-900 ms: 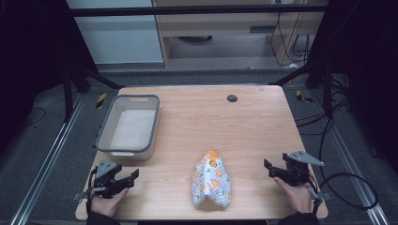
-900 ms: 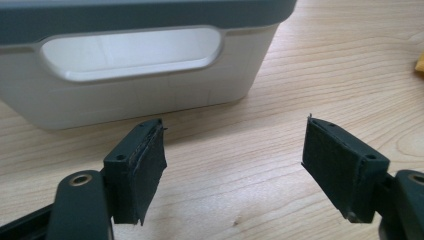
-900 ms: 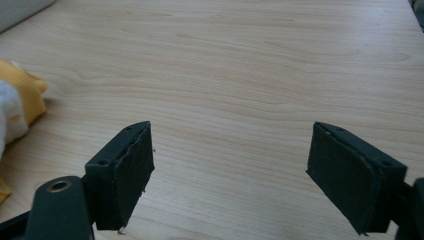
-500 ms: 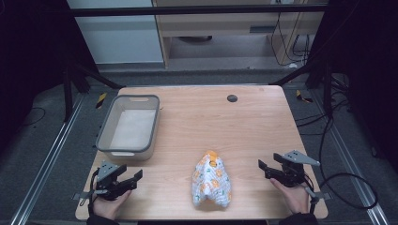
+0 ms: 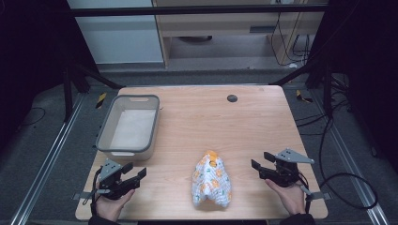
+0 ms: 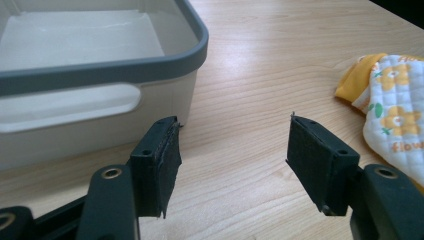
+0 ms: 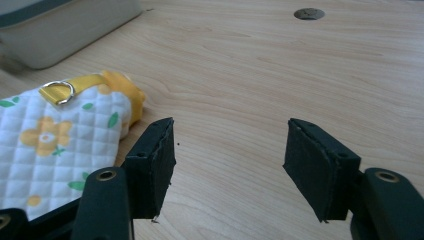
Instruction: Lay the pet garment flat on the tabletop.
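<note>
From above I see the quilted cloth (image 5: 211, 181) lying bunched on the bench (image 5: 211, 117), near its front edge; its folds hide whatever shape it has, and I cannot tell whether it is a mitt or a pouch; in the left gripper view the cloth (image 6: 395, 115) is cut off at the frame's right side, and in the right gripper view the cloth (image 7: 60, 140) runs out at the lower left, with a yellow strap and metal ring (image 7: 60, 92) at its end; the print on it is too small for me to read. The grey tub (image 5: 129, 126) sits behind and to the left of the cloth; its far wall is cropped in the left gripper view. The left gripper (image 5: 133, 176) rests left of the cloth, well apart from it, fingers (image 6: 157, 160) spread with bare bench between them; the right gripper (image 5: 261, 161) rests right of the cloth, nearer it but not touching, fingers (image 7: 320, 165) likewise apart and holding nothing; the cloth lies between the two grippers.
</note>
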Demonstrator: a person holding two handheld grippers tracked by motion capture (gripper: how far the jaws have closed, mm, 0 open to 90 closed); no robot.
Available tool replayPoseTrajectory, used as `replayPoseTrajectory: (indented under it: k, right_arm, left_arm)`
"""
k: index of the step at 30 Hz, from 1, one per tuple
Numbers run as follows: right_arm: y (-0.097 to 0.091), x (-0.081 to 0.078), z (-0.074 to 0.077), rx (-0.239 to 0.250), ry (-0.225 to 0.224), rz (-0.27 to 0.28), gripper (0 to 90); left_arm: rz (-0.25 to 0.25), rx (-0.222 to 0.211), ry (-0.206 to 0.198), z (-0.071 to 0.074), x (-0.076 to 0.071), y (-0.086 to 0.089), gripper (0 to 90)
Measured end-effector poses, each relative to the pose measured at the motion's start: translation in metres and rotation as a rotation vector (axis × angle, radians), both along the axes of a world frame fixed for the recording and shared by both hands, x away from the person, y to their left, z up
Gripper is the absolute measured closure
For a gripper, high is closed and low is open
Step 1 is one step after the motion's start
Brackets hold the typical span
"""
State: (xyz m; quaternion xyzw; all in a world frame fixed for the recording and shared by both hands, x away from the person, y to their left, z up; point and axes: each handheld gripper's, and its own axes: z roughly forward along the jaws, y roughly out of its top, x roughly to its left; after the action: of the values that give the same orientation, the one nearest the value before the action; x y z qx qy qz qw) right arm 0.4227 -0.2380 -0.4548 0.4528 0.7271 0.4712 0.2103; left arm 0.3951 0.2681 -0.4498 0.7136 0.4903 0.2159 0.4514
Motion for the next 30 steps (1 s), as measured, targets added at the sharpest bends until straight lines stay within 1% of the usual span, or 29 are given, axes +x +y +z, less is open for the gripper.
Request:
replayPoseTrajectory:
  k: [4, 8, 10, 12, 15, 17, 21, 24, 30]
  right_arm:
    - [0.005, 0.002, 0.008, 0.011, -0.016, 0.011, 37.9]
    - [0.01, 0.004, 0.016, 0.028, -0.022, 0.025, 37.3]
    - [0.014, 0.006, 0.019, 0.03, -0.027, 0.024, 35.1]
    - [0.016, 0.008, 0.022, 0.034, -0.034, 0.018, 34.7]
    - [0.022, 0.011, 0.025, 0.041, -0.036, 0.024, 34.6]
    - [0.026, 0.014, 0.027, 0.044, -0.037, 0.038, 34.7]
    - [0.035, 0.017, 0.03, 0.042, -0.037, 0.059, 34.9]
    - [0.041, 0.018, 0.03, 0.048, -0.031, 0.076, 34.9]
    - [0.055, 0.018, 0.025, 0.048, -0.01, 0.117, 34.9]
  left_arm:
    - [-0.005, -0.006, -0.019, 0.007, 0.004, -0.005, 38.2]
    - [-0.029, -0.01, -0.024, 0.013, 0.009, -0.013, 38.4]
    - [-0.039, -0.03, -0.027, 0.017, 0.011, -0.016, 38.4]
    - [-0.049, -0.037, -0.035, 0.021, 0.013, -0.021, 37.9]
    - [-0.062, -0.036, -0.048, 0.025, 0.016, -0.029, 37.7]
    - [-0.073, -0.035, -0.051, 0.027, 0.019, -0.035, 37.7]
    - [-0.089, -0.032, -0.045, 0.028, 0.026, -0.045, 37.9]
    - [-0.105, -0.027, -0.041, 0.027, 0.032, -0.057, 38.2]
    - [-0.14, -0.008, -0.022, 0.02, 0.041, -0.08, 38.4]
